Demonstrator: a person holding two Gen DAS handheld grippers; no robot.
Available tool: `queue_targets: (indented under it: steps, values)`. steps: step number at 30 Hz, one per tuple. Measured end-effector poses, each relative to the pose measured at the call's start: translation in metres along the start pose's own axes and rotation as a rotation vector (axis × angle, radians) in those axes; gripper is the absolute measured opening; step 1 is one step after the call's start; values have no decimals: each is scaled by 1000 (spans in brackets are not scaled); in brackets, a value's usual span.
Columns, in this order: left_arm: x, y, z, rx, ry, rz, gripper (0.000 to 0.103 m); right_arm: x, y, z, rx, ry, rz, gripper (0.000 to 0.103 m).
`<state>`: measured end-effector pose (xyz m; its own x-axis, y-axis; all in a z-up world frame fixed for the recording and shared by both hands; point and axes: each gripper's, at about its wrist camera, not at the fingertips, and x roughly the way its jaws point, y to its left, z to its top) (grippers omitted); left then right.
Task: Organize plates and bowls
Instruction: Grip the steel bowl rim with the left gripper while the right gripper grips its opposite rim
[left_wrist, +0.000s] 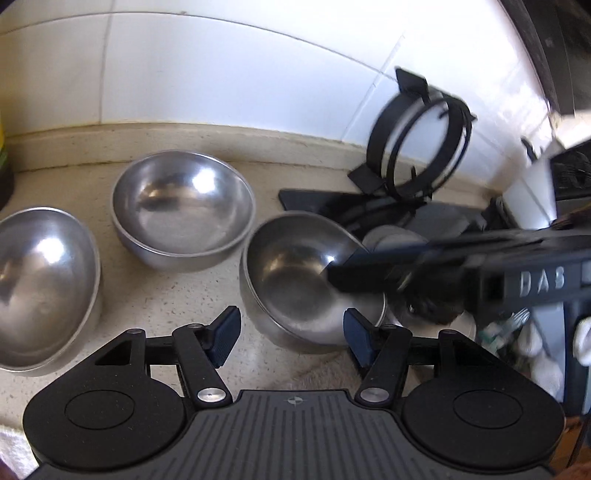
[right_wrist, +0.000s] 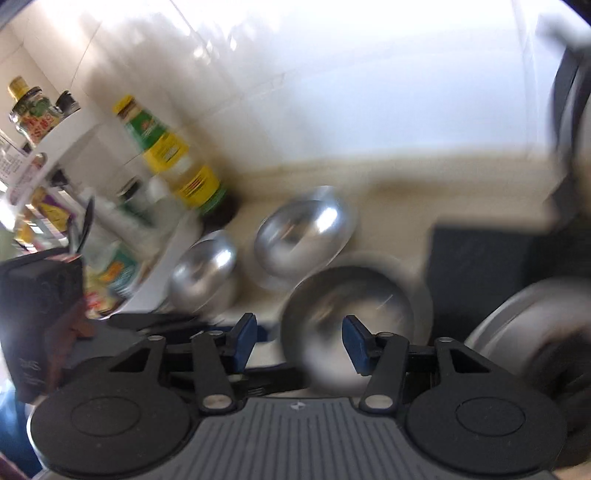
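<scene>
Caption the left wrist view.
Open left gripper faces three steel bowls on the counter; right gripper reaches over the nearest.

Leftmost bowl cut by frame edge

Black hand-held gripper — blue pads

A speckled cream bench met a white tiled wall. At the wall stood a yellow-labelled oil bottle, with smaller sauce bottles on a white rack beside it. White cloth lay bunched nearby.
</scene>
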<state>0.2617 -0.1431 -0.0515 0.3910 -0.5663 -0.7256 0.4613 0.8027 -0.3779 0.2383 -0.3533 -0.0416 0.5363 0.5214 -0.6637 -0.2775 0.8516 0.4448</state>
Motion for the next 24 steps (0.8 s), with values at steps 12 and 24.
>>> queue_targets:
  steps: [12,24]
  values:
    - [23,-12,3,32,66,70,83,50,-30,-11,87,164,-47,58]
    - [-26,2,-21,38,48,101,84,45,13,-21,35,187,70,59]
